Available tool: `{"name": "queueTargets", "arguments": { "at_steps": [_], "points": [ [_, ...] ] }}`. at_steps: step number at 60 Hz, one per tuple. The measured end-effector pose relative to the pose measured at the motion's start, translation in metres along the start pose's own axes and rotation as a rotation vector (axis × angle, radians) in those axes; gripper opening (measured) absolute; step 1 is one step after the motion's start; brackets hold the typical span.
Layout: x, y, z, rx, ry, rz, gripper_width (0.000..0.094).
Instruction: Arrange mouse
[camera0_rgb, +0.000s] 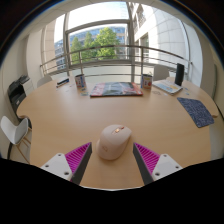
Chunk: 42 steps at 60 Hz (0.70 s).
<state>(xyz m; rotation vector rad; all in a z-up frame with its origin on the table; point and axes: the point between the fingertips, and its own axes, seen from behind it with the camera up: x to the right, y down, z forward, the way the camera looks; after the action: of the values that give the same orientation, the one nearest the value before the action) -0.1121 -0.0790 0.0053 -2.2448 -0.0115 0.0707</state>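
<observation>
A pale beige computer mouse (113, 141) lies on the round wooden table (70, 110), between my two fingers and toward their tips. My gripper (113, 152) is open, with the magenta pads (78, 156) standing apart from the mouse on either side. The mouse rests on the table on its own, with a gap to each finger.
A red-and-pink mat or book (116, 89) lies at the far middle of the table. A blue mouse pad (198, 110) lies at the right. A white paper (166, 87) and dark objects sit at the far edge. A chair (14, 130) stands at the left. Windows lie beyond.
</observation>
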Motion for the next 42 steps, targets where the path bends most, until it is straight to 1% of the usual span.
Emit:
{"name": "queueTargets", "arguments": {
  "at_steps": [8, 10, 13, 15, 20, 26, 32, 36, 42],
  "points": [
    [-0.007, 0.000, 0.028, -0.028, 0.026, 0.025, 0.0845],
    [-0.008, -0.005, 0.036, -0.018, 0.043, 0.024, 0.0840],
    [-0.008, -0.009, 0.042, -0.019, 0.051, 0.025, 0.0802],
    [-0.009, -0.013, 0.045, -0.024, 0.051, 0.030, 0.0759],
    [-0.005, -0.017, 0.055, -0.019, 0.086, 0.014, 0.0566],
    [-0.007, -0.021, 0.061, -0.013, 0.076, 0.004, 0.0523],
    [-0.007, -0.026, 0.063, -0.002, 0.073, -0.034, 0.0443],
    [-0.009, -0.025, 0.063, -0.010, 0.055, -0.065, 0.0408],
    [-0.021, -0.037, 0.055, -0.009, -0.004, -0.090, 0.0407]
  ]
}}
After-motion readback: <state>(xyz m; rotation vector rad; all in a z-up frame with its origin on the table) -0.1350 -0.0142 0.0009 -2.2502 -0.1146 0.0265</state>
